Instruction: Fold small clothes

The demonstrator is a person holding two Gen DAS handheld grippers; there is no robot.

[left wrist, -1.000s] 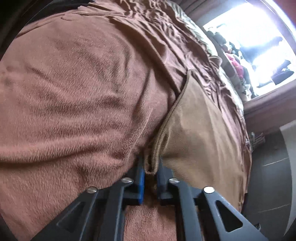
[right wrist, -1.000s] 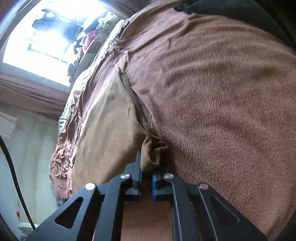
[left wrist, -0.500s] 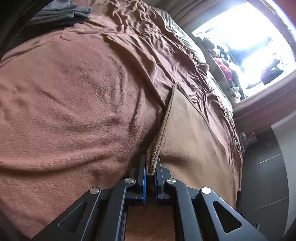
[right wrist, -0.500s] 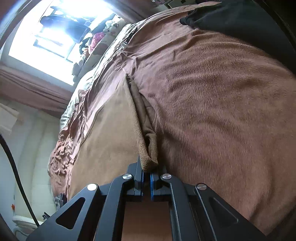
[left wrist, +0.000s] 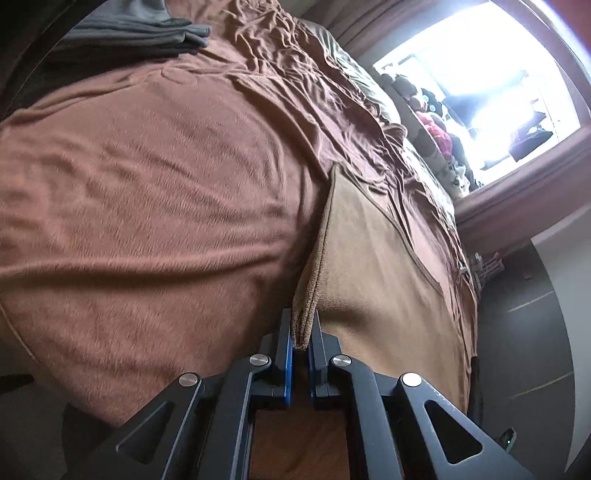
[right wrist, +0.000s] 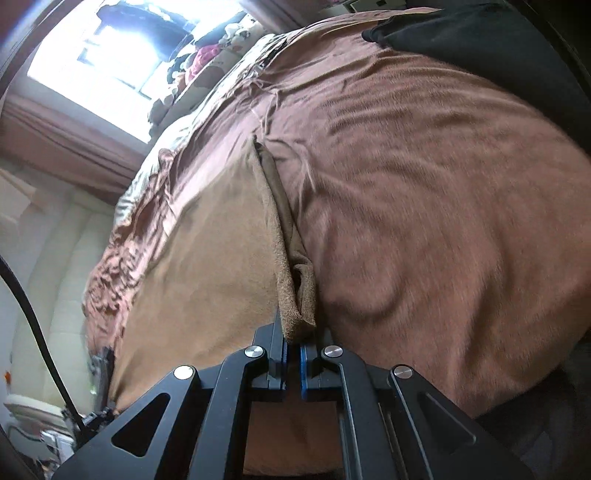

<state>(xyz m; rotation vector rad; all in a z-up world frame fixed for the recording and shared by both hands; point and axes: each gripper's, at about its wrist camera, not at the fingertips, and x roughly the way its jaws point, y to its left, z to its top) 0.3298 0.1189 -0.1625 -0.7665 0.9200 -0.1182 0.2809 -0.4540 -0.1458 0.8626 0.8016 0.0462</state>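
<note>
A tan towel-like cloth is stretched taut above a bed covered by a reddish-brown blanket. My left gripper is shut on one near corner of the cloth, its doubled edge pinched between the blue pads. In the right wrist view the same tan cloth hangs to the left, and my right gripper is shut on its other near corner, where the fabric bunches into a small fold. The far edge of the cloth rests on the blanket.
Folded grey clothes lie at the far left of the bed. A black garment lies at the far right corner. A bright window with piled items on its sill is beyond the bed. A black cable hangs at left.
Both grippers have drawn back and risen slightly with the cloth corners held. The cloth has gone from slack and bunched to taut, and more of the bed and the grey clothes shows.
</note>
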